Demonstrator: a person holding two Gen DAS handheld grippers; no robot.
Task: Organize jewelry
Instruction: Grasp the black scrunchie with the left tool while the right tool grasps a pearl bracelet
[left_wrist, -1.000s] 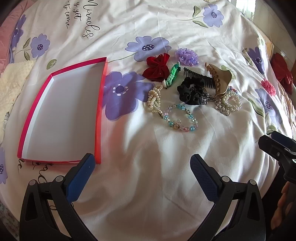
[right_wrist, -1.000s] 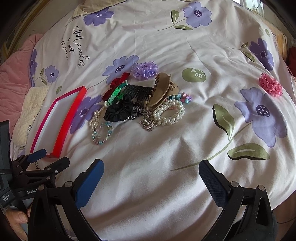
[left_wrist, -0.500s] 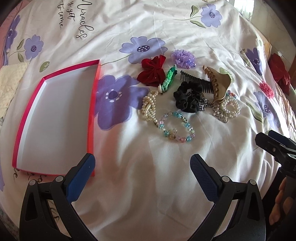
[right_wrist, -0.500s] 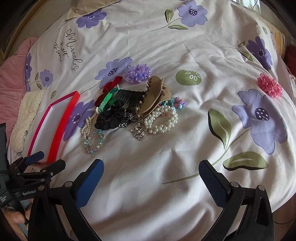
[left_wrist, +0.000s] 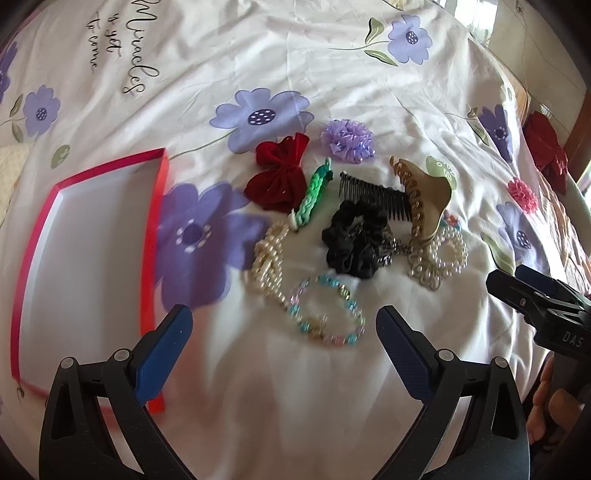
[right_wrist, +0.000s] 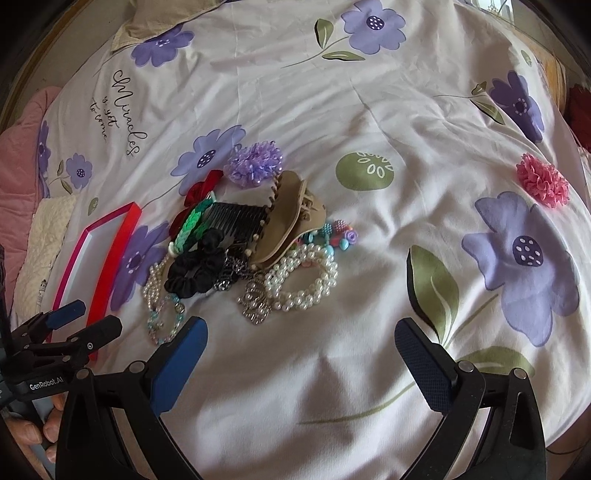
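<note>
Jewelry pile (left_wrist: 354, 236): heaped on the floral bedsheet (left_wrist: 332, 55), right of the red-rimmed tray (left_wrist: 88, 236).
Glass-bead bracelet (left_wrist: 327, 312): nearest edge of the pile, just beyond the left gripper (left_wrist: 284, 334).
Black scrunchie (left_wrist: 354, 243): pile's middle, touching the black comb (left_wrist: 376, 194).
Pearl bracelet (right_wrist: 303, 278): right side of the pile.
Left gripper: fingers spread wide, holding nothing.
Right gripper (right_wrist: 299, 349): fingers apart, empty, near the pile.

Two handheld grippers held low, side by side, pointing forward. The left gripper (left_wrist: 283, 338) has its blue-padded fingers spread wide, gripping nothing. The right gripper (right_wrist: 297, 349) is likewise spread wide and unloaded, with fingertips of the person's hand visible behind each handle
</note>
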